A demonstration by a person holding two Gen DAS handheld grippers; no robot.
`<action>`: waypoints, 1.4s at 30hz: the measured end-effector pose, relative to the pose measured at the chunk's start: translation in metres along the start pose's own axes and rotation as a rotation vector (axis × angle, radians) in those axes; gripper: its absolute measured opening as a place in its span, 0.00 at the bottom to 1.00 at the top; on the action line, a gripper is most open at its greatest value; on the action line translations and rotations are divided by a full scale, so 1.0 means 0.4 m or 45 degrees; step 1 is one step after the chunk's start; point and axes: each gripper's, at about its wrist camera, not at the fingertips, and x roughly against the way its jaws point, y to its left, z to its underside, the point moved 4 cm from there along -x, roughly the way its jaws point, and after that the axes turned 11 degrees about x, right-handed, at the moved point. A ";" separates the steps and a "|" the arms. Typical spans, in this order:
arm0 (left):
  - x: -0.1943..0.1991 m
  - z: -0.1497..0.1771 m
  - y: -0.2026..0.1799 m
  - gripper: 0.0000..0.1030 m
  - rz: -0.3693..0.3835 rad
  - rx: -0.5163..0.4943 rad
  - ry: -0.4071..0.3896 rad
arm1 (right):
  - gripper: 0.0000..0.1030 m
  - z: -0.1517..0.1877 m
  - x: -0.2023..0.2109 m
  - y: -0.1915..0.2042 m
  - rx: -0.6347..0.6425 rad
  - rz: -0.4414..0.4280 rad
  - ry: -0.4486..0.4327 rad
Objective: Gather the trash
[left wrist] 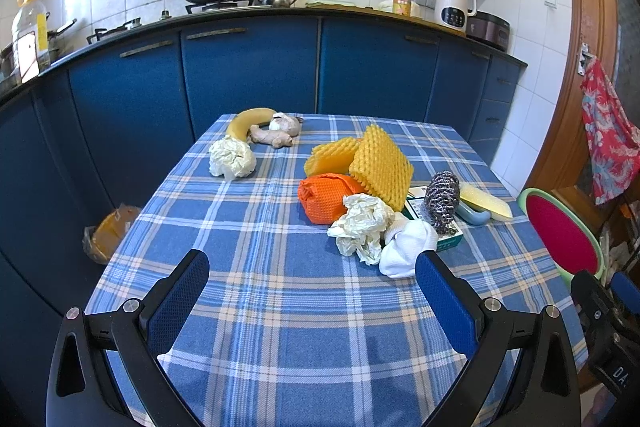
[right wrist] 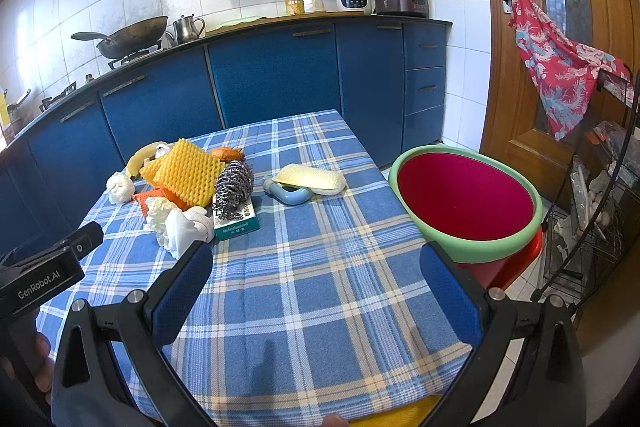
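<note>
Both tongs, left [left wrist: 312,269] and right [right wrist: 316,263], gape wide over bare tablecloth [right wrist: 320,307], basin [right wrist: 468,243] beside its right edge.

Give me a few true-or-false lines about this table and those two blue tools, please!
1. Both the left tool and the right tool are open and hold nothing. True.
2. The basin holds crumpled paper. False: it looks empty.
3. The steel scourer rests on a green box. True.
4. The banana lies inside the basin. False: it lies on the tablecloth, beside the ginger.
</note>
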 end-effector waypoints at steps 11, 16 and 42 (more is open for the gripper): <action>0.000 0.000 0.000 0.99 0.000 0.000 0.000 | 0.99 0.000 -0.001 0.000 0.000 0.000 0.000; 0.000 0.000 0.000 0.99 0.001 -0.001 -0.001 | 0.99 0.000 -0.001 0.000 -0.001 0.000 0.000; -0.006 0.003 -0.003 0.99 0.000 -0.010 0.008 | 0.99 -0.006 0.000 0.006 -0.001 0.001 -0.001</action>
